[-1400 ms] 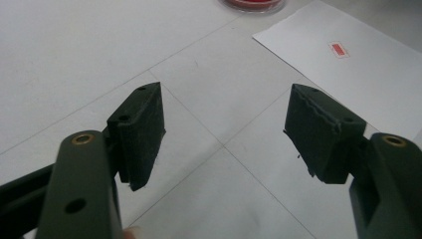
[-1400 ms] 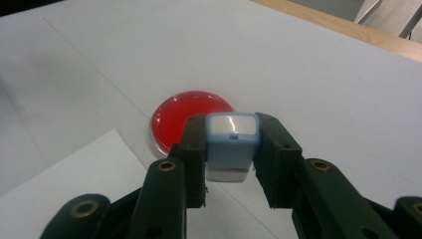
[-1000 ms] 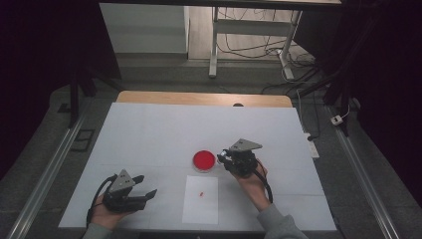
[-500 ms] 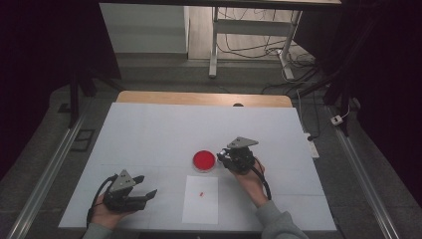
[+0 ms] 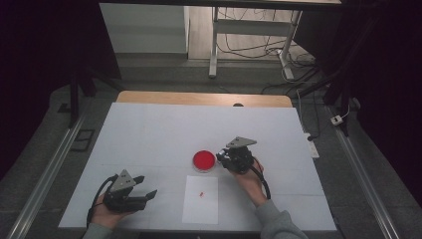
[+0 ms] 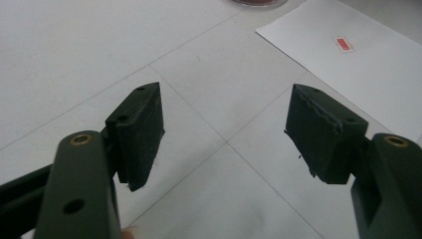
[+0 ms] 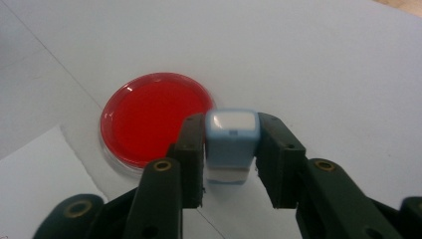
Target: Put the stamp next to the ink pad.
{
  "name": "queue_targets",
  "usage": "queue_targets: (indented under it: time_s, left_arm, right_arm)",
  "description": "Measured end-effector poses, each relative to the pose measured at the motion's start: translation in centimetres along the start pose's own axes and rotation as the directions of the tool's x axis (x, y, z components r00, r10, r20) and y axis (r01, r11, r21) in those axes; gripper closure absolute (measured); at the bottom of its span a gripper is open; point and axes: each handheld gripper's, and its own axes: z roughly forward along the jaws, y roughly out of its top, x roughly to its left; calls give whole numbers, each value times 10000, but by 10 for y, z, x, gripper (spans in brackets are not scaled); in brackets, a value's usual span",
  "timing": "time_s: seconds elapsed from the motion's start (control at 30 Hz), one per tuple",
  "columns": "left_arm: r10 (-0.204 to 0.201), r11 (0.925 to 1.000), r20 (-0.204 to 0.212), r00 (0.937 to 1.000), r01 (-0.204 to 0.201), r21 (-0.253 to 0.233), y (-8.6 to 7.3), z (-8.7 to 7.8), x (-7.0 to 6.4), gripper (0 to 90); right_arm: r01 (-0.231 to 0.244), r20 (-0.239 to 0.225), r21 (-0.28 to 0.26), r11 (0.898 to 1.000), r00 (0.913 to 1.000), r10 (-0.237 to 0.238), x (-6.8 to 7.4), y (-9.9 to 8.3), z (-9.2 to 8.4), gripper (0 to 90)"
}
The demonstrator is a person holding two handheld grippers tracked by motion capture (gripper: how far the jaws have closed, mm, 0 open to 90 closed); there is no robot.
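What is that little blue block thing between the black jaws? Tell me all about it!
It looks like a small stamp: a light blue, plastic-looking block with rounded corners, a pale glossy square top and a whitish base. It stands upright between the right gripper's jaws, which have just been opening around it. It sits beside the round red ink pad on the white table.

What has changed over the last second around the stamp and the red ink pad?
The right claw has barely shifted beside the red ink pad; its jaws have just been opening, with the blue stamp standing between them, a gap showing at one pad. The left claw, open, the white paper and the ink pad stayed put.
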Motion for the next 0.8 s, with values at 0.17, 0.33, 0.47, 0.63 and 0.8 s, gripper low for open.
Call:
queue_targets:
  time_s: [0.17,0.33,0.47,0.63,0.8]
  left_arm:
    - [-4,10000,-2,10000,4,-1,0,0,0,312]
    - [-9,10000,-16,10000,9,-3,0,0,1,311]
    - [-28,10000,-27,10000,28,-2,-1,0,1,311]
    - [-56,10000,-65,10000,56,-14,-1,0,2,311]
    - [-78,10000,-74,9999,78,-16,-1,0,2,311]
  right_arm:
    - [-11,72,-57,10000,10000,11,0,0,0,566]
    - [-129,33,-332,9994,9999,130,0,1,-4,493]
    - [-130,-65,-652,9978,9999,126,0,2,-10,463]
    - [-34,-213,-1028,9947,9998,12,1,2,-19,443]
    - [102,-352,-1304,9914,9993,-149,4,-3,-31,432]
